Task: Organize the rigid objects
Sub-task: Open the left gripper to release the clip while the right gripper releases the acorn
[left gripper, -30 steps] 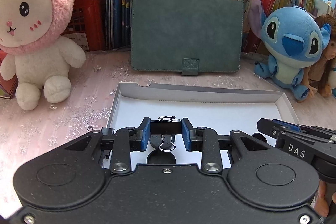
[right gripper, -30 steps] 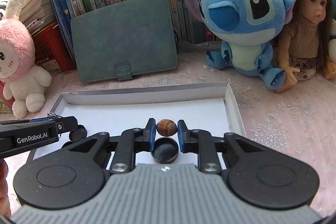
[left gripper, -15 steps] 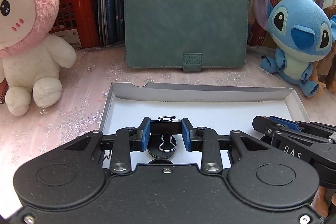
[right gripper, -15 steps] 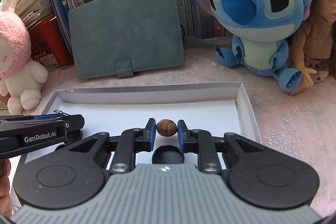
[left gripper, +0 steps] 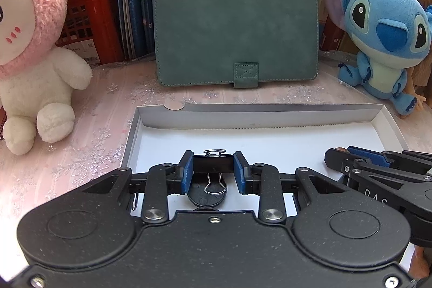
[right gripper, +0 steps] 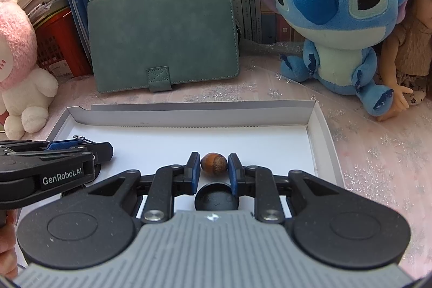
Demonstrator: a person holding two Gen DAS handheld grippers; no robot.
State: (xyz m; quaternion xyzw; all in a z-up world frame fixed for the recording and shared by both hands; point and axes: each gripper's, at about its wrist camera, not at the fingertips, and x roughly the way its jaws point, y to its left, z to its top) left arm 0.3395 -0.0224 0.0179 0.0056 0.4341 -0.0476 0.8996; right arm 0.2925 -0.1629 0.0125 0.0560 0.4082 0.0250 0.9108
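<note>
My left gripper (left gripper: 213, 166) is shut on a black binder clip (left gripper: 213, 164) with wire handles, held over the left part of a shallow white box (left gripper: 270, 112). My right gripper (right gripper: 214, 166) is shut on a brown acorn-like nut (right gripper: 214, 163), held over the right part of the same box (right gripper: 189, 112). A round black cap (left gripper: 207, 196) lies on the box floor under the left gripper; another black cap (right gripper: 216, 199) lies under the right gripper. The left gripper also shows at the left of the right wrist view (right gripper: 89, 149).
A green suede case (left gripper: 235, 26) leans against a row of books behind the box. A pink-and-white bunny plush (left gripper: 32, 50) sits at the left, a blue Stitch plush (right gripper: 334, 18) and a doll (right gripper: 407, 39) at the right. A red basket (left gripper: 89, 20) stands behind the bunny.
Both grippers have moved forward over the box toward its far wall, still holding the clip and the nut. The case and plush toys appear closer.
</note>
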